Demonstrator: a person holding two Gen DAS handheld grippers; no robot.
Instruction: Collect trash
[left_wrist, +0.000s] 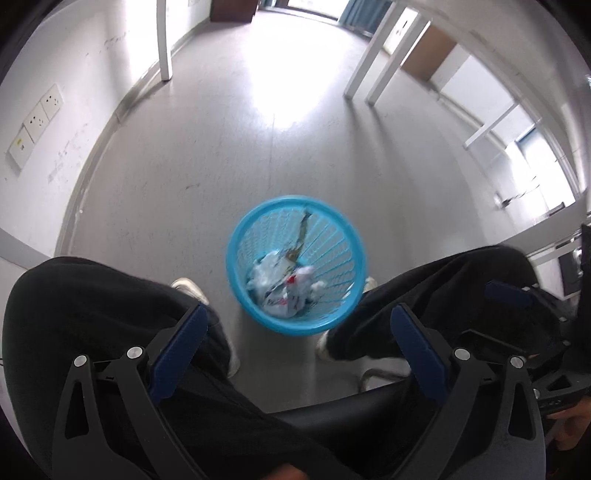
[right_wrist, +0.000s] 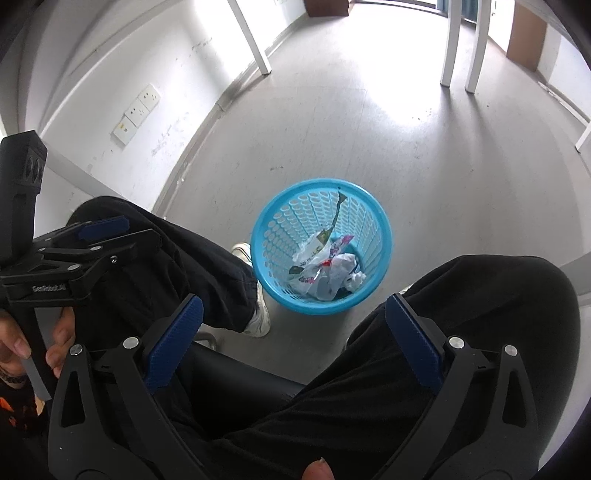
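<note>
both claws wide and empty over the bin between my feet

i sit with the blue bin (left_wrist: 295, 264) on the floor (left_wrist: 229, 147) between my shoes, close in so anything i let go of falls straight into it. my left claw (left_wrist: 299, 345) and right claw (right_wrist: 293, 332) both point steeply down toward it, jaws spread wide with nothing between them. the trash (right_wrist: 325, 269), crumpled wrappers and plastic, lies heaped at the bottom of the bin, so i judge this load is delivered.

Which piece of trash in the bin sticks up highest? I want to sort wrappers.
The long dark green wrapper, leaning up the blue basket wall; the white crumpled bags lie at the bottom.
</note>
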